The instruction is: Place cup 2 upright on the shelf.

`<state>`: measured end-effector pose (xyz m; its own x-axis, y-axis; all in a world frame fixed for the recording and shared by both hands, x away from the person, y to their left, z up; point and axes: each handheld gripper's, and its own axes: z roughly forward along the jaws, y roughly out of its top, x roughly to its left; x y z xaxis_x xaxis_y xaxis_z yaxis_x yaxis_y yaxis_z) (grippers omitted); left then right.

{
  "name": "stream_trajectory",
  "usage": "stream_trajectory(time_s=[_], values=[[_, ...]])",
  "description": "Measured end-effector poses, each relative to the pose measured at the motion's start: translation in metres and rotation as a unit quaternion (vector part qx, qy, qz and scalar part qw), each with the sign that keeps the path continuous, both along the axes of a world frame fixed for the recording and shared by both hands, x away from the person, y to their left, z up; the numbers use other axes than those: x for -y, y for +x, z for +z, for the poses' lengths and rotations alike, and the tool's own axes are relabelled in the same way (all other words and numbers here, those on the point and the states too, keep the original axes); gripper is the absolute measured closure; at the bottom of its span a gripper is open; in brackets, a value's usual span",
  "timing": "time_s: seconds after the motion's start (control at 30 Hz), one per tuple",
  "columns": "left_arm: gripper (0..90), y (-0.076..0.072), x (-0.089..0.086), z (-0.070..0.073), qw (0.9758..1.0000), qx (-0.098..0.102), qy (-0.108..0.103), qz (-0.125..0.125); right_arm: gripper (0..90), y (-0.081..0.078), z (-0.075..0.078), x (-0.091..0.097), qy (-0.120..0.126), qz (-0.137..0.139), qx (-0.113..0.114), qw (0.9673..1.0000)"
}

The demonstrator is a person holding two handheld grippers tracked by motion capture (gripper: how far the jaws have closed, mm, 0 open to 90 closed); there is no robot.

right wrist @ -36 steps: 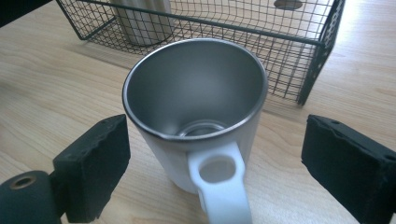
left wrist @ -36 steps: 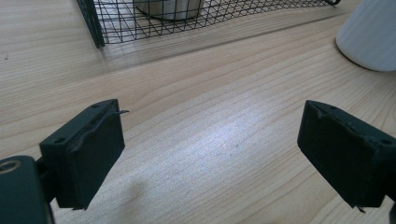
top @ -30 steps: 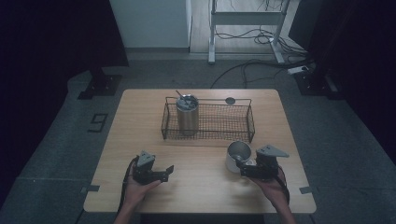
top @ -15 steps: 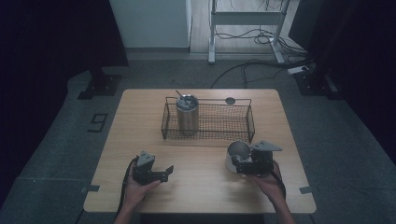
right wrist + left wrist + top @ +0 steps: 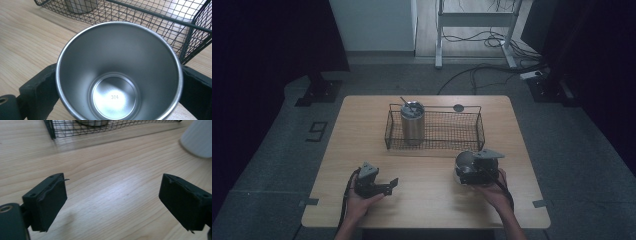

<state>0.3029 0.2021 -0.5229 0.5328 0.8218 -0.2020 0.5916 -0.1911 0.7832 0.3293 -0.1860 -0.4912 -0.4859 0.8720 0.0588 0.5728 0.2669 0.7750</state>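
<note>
Steel cup (image 5: 117, 75) between right jaws

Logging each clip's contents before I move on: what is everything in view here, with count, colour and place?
table: one, light wood, centre of the room
wire basket: one, black, far middle of the table
tumbler: one, steel, upright in the basket's left end
cup: one, steel, empty, between the right tongs' jaws, near the basket
small disc: one, grey, behind the basket
left tongs: black, open, over bare table
right tongs: black, closed on the cup
hands: two, at the near edge
</note>
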Motion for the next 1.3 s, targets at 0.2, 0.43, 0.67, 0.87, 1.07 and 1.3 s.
stream_trajectory(time_s=[0.2,0.43,0.67,0.87,1.07,1.3], values=[[8.6,-0.001,-0.001,0.001,1.0000,0.006,-0.002,0.003,5.8,0.001,-0.003,-0.001,-0.002,0.006,0.005,1.0000],[8.6,-0.001,0.000,0.000,1.0000,0.005,0.003,0.002,6.3,0.000,-0.004,0.000,-0.002,0.008,0.014,0.9999],[9.1,-0.001,-0.001,0.001,1.0000,0.006,0.002,0.005,6.5,-0.001,-0.004,0.005,0.006,0.004,0.016,0.9998],[9.1,0.000,0.000,0.001,1.0000,0.006,0.001,0.005,6.5,-0.003,0.004,0.008,0.017,0.008,0.026,0.9995],[9.1,-0.001,0.000,0.002,1.0000,0.005,-0.002,0.005,6.6,-0.006,0.013,0.011,0.027,0.011,0.035,0.9989],[9.1,0.000,0.001,0.002,1.0000,0.004,-0.003,0.002,6.6,-0.006,0.033,0.019,0.042,0.014,0.047,0.9979]])
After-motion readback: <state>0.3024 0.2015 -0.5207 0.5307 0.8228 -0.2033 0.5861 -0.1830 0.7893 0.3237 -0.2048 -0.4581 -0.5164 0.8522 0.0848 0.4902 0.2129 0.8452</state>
